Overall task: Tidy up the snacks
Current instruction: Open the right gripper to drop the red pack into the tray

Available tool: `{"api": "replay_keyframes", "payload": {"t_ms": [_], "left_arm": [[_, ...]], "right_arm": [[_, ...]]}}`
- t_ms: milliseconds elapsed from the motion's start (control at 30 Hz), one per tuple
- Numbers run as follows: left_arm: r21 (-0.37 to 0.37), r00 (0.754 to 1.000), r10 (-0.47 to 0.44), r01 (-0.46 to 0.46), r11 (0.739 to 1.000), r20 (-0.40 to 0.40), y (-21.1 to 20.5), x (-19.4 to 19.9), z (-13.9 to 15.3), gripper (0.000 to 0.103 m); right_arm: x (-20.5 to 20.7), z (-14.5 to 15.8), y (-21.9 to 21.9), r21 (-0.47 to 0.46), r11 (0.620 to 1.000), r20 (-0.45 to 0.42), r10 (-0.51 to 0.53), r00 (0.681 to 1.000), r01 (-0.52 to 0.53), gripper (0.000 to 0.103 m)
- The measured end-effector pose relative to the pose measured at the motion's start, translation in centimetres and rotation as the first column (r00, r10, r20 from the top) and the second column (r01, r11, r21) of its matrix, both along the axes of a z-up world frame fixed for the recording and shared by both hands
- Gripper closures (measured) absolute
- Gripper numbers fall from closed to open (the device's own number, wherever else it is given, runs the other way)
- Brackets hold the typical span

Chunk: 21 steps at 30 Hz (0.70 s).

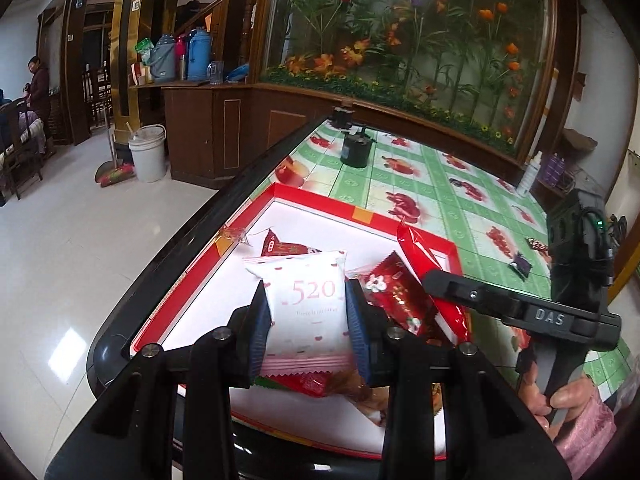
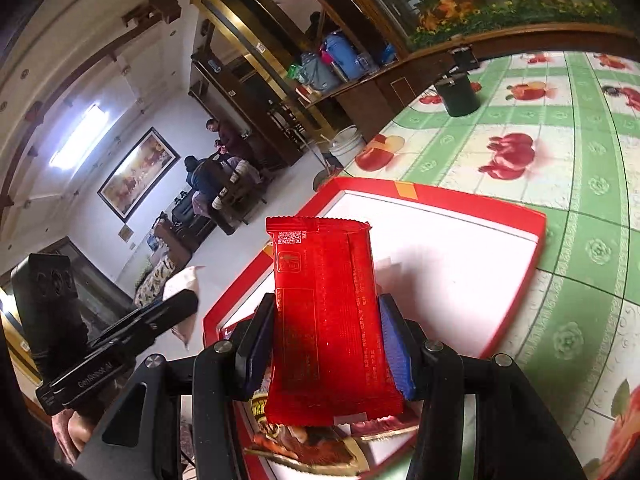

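Low in the middle of the left wrist view, the left gripper [image 1: 308, 316] has its 2 blue-padded fingers [image 1: 260, 320] clamped on a white snack packet [image 1: 306, 312] printed with "520" and small red hearts. The packet stands upright between the pads, its crimped pink edge at the bottom. Behind and below it lies a red tray [image 1: 360, 216] with a white floor, resting on the bench [image 1: 460, 200], which wears a green and white cloth with fruit pictures. Inside the tray, to the right of the white packet, lie a dark red packet with a white flower [image 1: 400, 296] and a long shiny red packet [image 1: 424, 256] leaning over the tray's right rim. A further red packet [image 1: 288, 247] peeks out behind the white one. At the right edge of this view the right gripper [image 1: 520, 308] crosses the frame, held by a hand [image 1: 560, 400] in a pink sleeve.

Centre of the right wrist view, the right gripper [image 2: 328, 336] has its fingers [image 2: 394, 344] closed on a translucent red snack packet [image 2: 328, 316], upright, with a QR code near its upper left corner. It hangs over the near left part of the tray [image 2: 512, 208], whose white floor is bare toward the upper right. Beneath the fingers more packets [image 2: 304, 440] lie at the tray's near end. At the lower left of that frame the left gripper [image 2: 176, 308] shows with a pale packet at its tip. A dark cylindrical container [image 2: 460, 96] stands on the bench at the upper right.
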<state>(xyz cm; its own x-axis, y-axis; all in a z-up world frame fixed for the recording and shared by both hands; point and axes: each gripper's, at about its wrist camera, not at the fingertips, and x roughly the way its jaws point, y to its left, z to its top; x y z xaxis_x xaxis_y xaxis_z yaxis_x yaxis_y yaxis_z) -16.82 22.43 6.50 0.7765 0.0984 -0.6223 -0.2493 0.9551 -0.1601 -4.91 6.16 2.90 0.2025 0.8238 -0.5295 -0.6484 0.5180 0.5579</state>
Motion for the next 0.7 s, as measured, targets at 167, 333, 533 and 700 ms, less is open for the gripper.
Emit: {"api": "replay_keyframes", "payload": {"t_ms": [167, 333, 533, 700], "left_arm": [[-0.004, 1.0, -0.016, 0.016, 1.0, -0.019, -0.2, 1.0, -0.5, 0.069], [-0.009, 0.999, -0.026, 0.026, 1.0, -0.044, -0.9, 1.5, -1.0, 0.053], [0.012, 0.999, -0.023, 0.023, 1.0, -0.036, -1.7, 1.4, -0.4, 0.043], [0.032, 0.998, -0.051, 0.052, 0.998, -0.027, -3.4, 1.7, 0.3, 0.042]], "right_arm": [[-0.3, -0.1, 1.3, -0.014, 1.0, 0.009, 0.021, 1.0, -0.02, 0.052], [-0.1, 0.2, 1.7, -0.006, 0.999, 0.006, 0.041, 0.999, -0.041, 0.049], [1.7, 1.3, -1.6, 0.046, 0.998, 0.017, -0.044, 0.999, 0.043, 0.046], [5.1, 1.9, -7.2, 0.035, 0.98, 0.037, -0.198, 0.979, 0.197, 0.042]]}}
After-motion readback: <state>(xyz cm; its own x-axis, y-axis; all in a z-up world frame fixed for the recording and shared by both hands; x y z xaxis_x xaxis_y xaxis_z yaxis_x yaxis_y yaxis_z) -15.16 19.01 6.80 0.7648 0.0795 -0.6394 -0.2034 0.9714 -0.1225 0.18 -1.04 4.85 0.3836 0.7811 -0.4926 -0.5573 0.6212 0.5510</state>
